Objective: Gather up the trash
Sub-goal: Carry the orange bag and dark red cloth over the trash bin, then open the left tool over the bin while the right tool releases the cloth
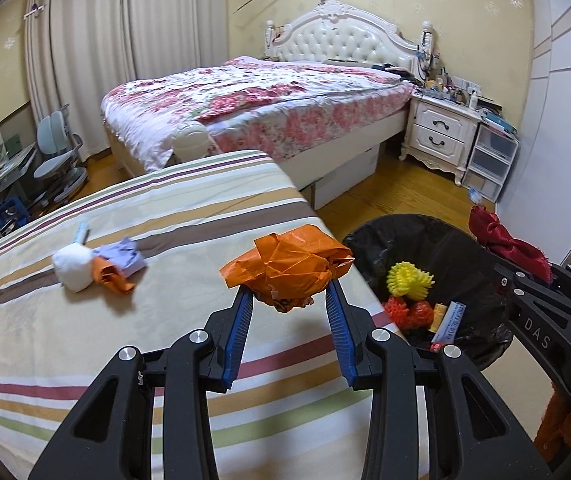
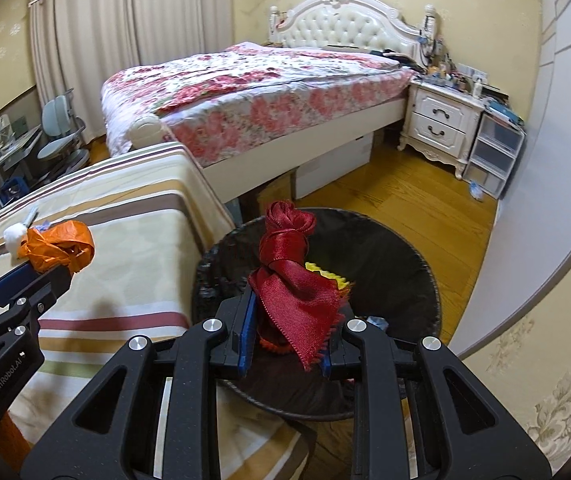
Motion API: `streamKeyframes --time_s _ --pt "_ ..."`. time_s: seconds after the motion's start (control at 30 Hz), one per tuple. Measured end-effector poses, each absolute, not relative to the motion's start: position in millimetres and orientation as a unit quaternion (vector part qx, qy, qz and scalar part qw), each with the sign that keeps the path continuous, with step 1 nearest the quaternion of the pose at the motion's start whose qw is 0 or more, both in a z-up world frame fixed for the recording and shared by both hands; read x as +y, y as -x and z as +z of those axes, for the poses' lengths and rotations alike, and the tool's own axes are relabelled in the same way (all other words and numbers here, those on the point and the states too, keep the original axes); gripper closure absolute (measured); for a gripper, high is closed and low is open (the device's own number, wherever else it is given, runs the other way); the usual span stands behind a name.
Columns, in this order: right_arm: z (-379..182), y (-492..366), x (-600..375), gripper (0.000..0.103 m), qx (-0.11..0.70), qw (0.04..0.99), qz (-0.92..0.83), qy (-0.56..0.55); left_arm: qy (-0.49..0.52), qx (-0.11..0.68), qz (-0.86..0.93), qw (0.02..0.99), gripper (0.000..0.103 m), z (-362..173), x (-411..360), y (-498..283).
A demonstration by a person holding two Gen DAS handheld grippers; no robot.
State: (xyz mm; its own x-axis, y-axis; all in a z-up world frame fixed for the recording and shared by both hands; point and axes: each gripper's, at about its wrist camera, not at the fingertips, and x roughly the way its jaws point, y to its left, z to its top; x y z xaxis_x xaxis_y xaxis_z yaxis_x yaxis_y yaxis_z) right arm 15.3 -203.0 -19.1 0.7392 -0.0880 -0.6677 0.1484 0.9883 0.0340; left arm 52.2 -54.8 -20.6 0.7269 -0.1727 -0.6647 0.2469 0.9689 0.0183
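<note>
My left gripper [image 1: 289, 294] is shut on a crumpled orange paper wad [image 1: 289, 266], held above the right edge of the striped table cover [image 1: 85, 344], close to the bin. The same wad [image 2: 59, 250] shows at the left of the right wrist view. My right gripper [image 2: 293, 312] is shut on a knotted red ribbon [image 2: 289, 268] and hangs over the black-lined trash bin [image 2: 397, 264]. That red ribbon [image 1: 501, 236] also appears beyond the bin [image 1: 369, 248] in the left wrist view. Inside the bin lie a yellow spiky ball [image 1: 409, 278], red spiky pieces and a small carton.
On the striped cover remain a white wad [image 1: 73, 266], a lilac scrap [image 1: 125, 258] and a smaller orange paper [image 1: 115, 278]. A floral bed [image 1: 253, 104] stands behind, a white nightstand [image 1: 441, 132] and plastic drawers [image 1: 489, 160] at the right, a desk and chair at far left.
</note>
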Motion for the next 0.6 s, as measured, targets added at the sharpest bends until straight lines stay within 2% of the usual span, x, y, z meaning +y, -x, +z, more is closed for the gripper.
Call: streamKeyframes --time_s 0.6 --pt "-40 -33 -252 0.079 0.370 0.921 -0.100 -0.068 -0.091 0.349 -0.139 0.922 0.064 -28 -128 -79"
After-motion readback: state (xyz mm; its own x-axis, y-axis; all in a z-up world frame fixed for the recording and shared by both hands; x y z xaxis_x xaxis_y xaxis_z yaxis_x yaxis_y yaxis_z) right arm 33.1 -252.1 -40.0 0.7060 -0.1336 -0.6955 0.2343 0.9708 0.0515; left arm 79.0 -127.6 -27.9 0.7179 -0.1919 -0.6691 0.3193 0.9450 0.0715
